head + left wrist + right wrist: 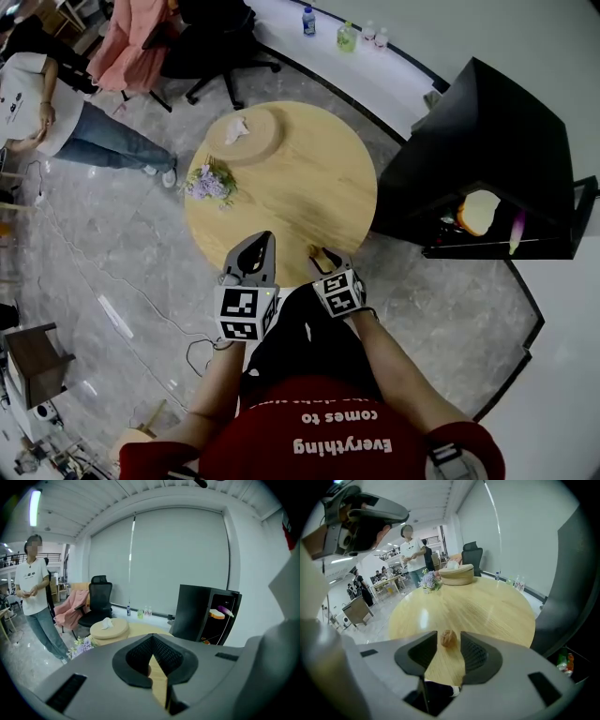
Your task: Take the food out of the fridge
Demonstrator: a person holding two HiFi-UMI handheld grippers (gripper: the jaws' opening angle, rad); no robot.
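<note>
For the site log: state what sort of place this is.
Probably an open-plan office or lab: a black office chair, desks in the background, and a round wooden table beside a small black fridge.

Fridge (487,131) inside: mostly hidden under its black top in the head view.
Lower-shelf items (565,662): red and green, too small to name, partly cut off by the right gripper (449,637) body.
4 bottles (345,36): labels too small to read.
Bystander (33,588): face blurred.
</note>
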